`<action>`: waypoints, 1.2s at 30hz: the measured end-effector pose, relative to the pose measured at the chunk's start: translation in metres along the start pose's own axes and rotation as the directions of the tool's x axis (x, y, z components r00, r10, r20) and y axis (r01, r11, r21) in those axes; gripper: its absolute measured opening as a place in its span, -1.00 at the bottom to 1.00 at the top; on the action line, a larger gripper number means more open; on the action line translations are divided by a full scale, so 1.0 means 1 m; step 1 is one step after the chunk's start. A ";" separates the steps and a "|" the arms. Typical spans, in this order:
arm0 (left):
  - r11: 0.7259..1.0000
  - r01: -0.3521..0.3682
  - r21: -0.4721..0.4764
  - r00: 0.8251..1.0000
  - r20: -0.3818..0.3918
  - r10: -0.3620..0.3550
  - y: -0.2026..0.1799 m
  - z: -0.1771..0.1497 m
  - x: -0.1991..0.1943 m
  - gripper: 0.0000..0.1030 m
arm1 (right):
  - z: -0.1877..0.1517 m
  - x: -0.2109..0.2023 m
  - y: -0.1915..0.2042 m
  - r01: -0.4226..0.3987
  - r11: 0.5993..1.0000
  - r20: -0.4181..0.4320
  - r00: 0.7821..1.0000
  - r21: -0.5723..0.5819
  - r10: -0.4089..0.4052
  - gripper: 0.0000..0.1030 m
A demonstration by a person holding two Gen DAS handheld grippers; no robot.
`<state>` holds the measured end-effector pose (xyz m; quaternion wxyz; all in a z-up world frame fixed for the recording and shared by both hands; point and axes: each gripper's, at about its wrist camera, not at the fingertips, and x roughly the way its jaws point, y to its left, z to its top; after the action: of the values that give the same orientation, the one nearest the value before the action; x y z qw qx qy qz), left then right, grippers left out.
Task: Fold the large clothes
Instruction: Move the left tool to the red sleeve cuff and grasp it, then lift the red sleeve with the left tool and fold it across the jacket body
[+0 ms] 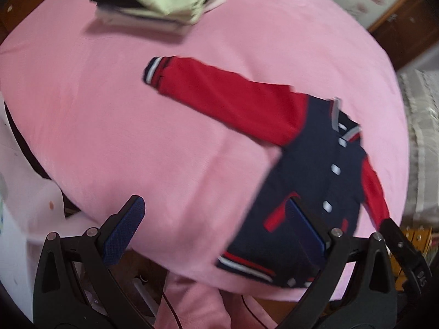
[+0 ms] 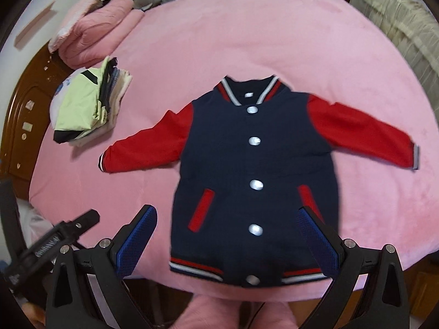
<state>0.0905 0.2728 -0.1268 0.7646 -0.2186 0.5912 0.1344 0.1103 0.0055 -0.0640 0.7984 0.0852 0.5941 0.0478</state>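
lying flat, unfolded: jacket (image 2: 255, 164)

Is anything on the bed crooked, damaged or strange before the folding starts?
Nothing stands out. The jacket lies flat, front up, buttoned, both sleeves spread out. The stack of folded clothes sits apart, near the headboard.

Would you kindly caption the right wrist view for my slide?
Open right tool above a navy, red-sleeved varsity jacket spread flat, buttoned, on a pink fleece bedspread.
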 end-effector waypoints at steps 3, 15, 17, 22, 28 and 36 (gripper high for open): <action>0.999 -0.025 -0.048 0.999 -0.029 0.024 0.027 0.031 0.038 0.97 | 0.018 0.043 0.024 0.004 0.999 -0.014 1.000 0.035 -0.003 1.00; 0.978 -0.077 -0.194 0.997 -0.020 0.074 0.098 0.119 0.152 0.61 | 0.087 0.189 0.084 0.079 0.997 0.080 0.994 0.021 -0.080 1.00; 0.971 -0.050 -0.234 0.999 -0.012 0.048 0.105 0.125 0.163 0.61 | 0.094 0.201 0.091 0.099 0.995 0.096 0.991 -0.012 -0.098 1.00; 0.968 -0.035 -0.247 0.997 0.052 0.050 0.110 0.135 0.175 0.54 | 0.093 0.218 0.112 0.151 0.980 0.121 0.983 -0.131 -0.136 1.00; 0.974 0.024 -0.224 0.988 0.157 0.012 0.105 0.135 0.175 -0.40 | 0.086 0.230 0.122 0.139 0.982 0.105 0.987 -0.130 -0.125 1.00; 0.992 -0.110 -0.069 0.918 0.376 0.128 0.043 0.107 0.138 -0.62 | 0.064 0.221 0.117 0.131 0.986 0.113 0.986 -0.106 -0.119 1.00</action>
<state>0.1977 0.3560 -0.2457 0.8497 -0.1698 0.4410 0.2341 0.2387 0.1543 -0.2311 0.8337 0.0049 0.5515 0.0264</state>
